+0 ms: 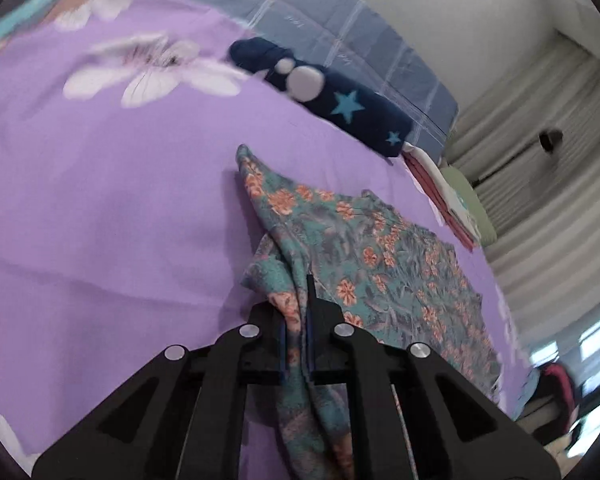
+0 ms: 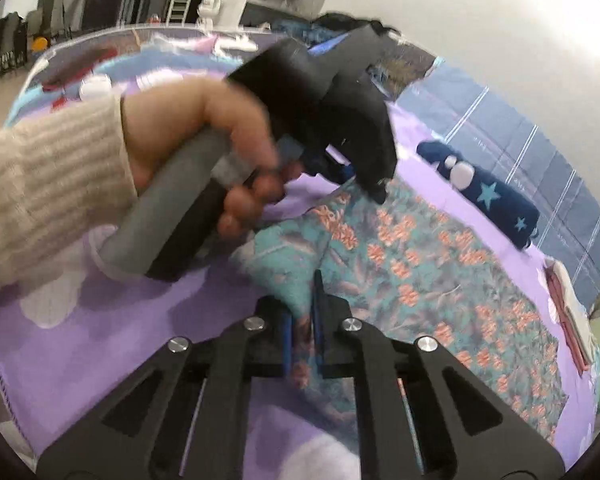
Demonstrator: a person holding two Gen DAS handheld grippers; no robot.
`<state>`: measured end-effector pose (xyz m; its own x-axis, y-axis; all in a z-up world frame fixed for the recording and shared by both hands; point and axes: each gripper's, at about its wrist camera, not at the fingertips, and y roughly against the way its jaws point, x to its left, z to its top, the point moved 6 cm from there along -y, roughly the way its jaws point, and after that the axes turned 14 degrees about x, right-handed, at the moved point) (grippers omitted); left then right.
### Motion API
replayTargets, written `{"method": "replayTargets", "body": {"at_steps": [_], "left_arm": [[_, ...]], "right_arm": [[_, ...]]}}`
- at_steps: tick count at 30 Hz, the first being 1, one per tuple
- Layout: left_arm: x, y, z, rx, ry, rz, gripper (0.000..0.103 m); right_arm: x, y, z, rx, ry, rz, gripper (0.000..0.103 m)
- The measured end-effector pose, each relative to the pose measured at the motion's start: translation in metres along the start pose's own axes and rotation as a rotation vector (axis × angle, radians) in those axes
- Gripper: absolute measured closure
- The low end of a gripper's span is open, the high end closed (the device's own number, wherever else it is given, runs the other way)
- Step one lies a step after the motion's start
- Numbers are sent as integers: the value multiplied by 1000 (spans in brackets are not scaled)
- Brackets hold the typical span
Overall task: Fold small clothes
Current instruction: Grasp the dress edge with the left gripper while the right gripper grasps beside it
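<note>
Purple floral bedsheet (image 1: 120, 200) underneath, navy star-print cloth (image 1: 340, 104) at one o'clock. Left gripper (image 1: 296, 344) and right gripper (image 2: 302, 340) both clamped on teal floral garment (image 1: 380, 264).

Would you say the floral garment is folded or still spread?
Mostly spread: the floral garment lies flat on the purple sheet, only its near edge bunched.
</note>
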<state>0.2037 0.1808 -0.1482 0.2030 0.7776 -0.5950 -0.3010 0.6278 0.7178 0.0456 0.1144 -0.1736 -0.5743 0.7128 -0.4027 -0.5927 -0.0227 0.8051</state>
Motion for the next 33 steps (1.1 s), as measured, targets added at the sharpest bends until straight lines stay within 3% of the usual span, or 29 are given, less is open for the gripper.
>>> {"method": "replayTargets", "body": {"at_steps": [6,11,15,23,33], "left_arm": [[11,-9,-2,23,35,-22,95],[10,-10,1,33,54,-22,95],[-4,-3,6,25,33,-12,95],[-72,18,25,-10,-82,19,96],[-143,-2,31,-4,-132,45,96]], "right_arm": [[12,-9,-5,37,31,4,87],[4,-10,-3,27,-4,31,94],[-10,7,-2,-29,-71,53,96],[-54,51,-13,-147,-173,37,96],[-121,77,-64,-158,-354,50,97]]}}
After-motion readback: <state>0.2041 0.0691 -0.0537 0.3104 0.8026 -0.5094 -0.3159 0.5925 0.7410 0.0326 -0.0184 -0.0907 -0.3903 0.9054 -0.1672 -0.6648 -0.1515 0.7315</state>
